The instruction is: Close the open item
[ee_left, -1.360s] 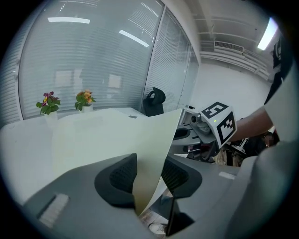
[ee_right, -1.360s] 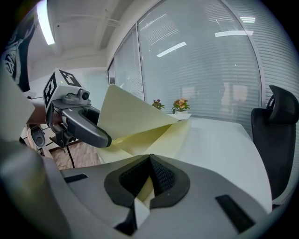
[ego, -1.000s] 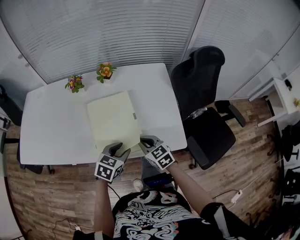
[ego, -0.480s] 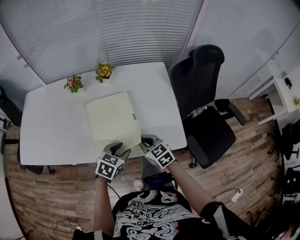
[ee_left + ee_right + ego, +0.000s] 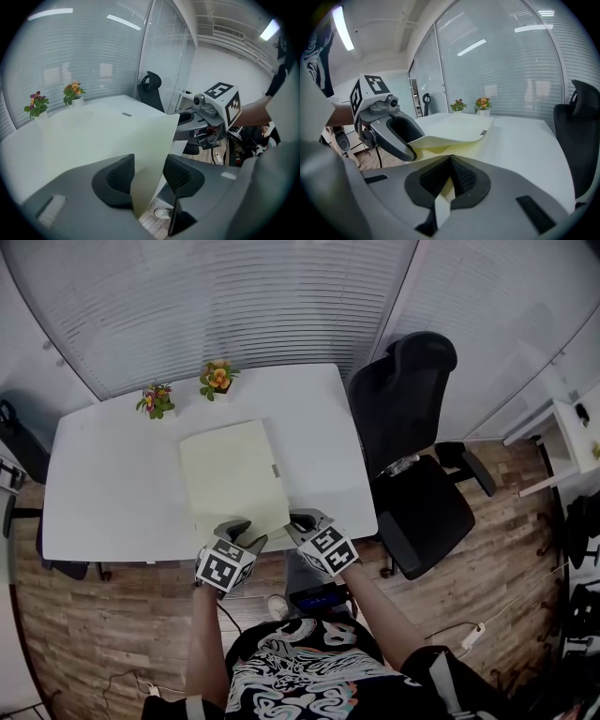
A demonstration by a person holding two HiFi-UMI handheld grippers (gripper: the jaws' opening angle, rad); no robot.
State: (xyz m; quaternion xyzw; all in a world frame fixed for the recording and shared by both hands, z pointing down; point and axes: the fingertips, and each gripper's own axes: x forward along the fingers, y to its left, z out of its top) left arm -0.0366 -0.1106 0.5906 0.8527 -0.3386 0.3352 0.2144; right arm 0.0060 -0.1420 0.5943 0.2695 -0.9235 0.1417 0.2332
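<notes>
My left gripper (image 5: 246,533): opening, folder cover (image 5: 234,474) between jaws; my right gripper (image 5: 302,521): pinching its edge. Beyond: flower pots (image 5: 217,378), chair (image 5: 412,427).

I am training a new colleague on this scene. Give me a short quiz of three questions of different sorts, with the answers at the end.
1. True or false: the pale yellow folder lies on the seat of the black chair.
2. How many flower pots stand at the far edge of the white table? A) one B) two C) four
3. Fill in the gap: the fingers of the right gripper are closed on a pale sheet of the ______.

Key:
1. False; it lies on the table.
2. B
3. folder
</notes>
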